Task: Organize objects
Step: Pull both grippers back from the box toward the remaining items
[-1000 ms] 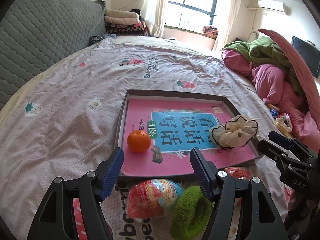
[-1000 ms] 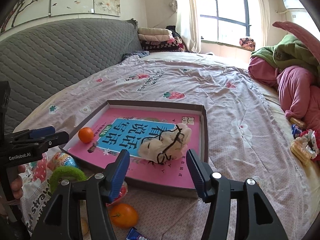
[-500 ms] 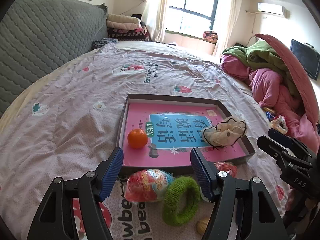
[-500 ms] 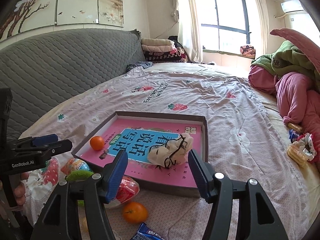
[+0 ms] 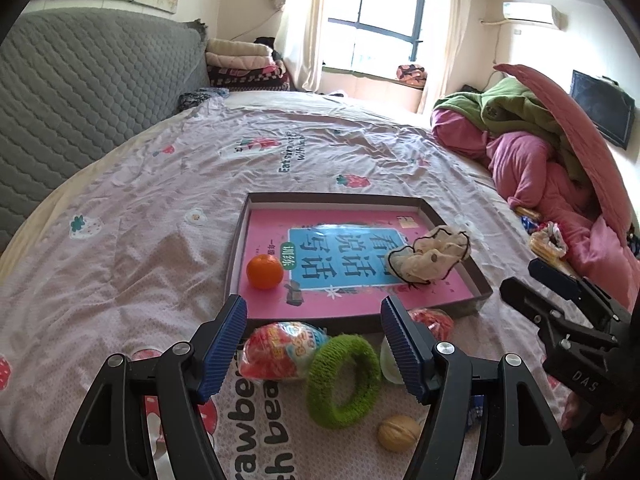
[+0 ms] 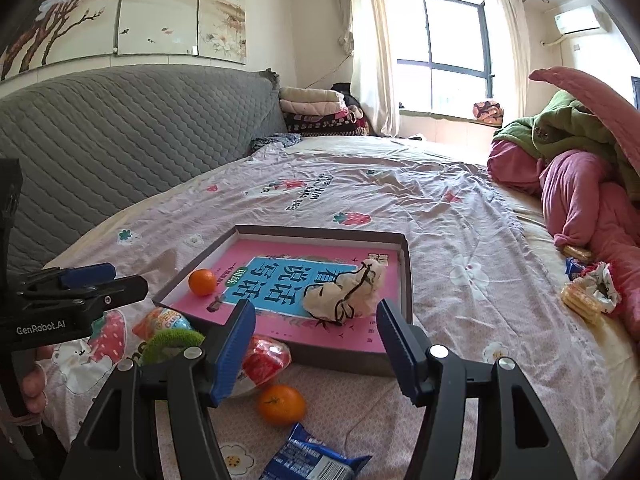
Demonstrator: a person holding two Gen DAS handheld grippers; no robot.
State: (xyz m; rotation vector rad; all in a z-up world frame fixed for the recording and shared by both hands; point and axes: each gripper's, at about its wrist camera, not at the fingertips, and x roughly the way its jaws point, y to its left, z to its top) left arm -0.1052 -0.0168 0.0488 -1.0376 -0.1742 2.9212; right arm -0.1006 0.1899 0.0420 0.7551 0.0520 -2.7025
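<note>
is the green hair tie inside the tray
No, the green hair tie lies on the bedsheet in front of the tray, outside its near wall.

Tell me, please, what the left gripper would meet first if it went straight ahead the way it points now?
Probably the green ring on the bedspread, lying between the open jaws of the left gripper, with the snack packet beside it; depth is unclear.

- Blue snack packet: near end cut off by the frame's bottom edge.
- Red snack bag: mostly hidden behind the left hand-held gripper.
- Green knitted ring: partly hidden behind the right hand-held gripper.
</note>
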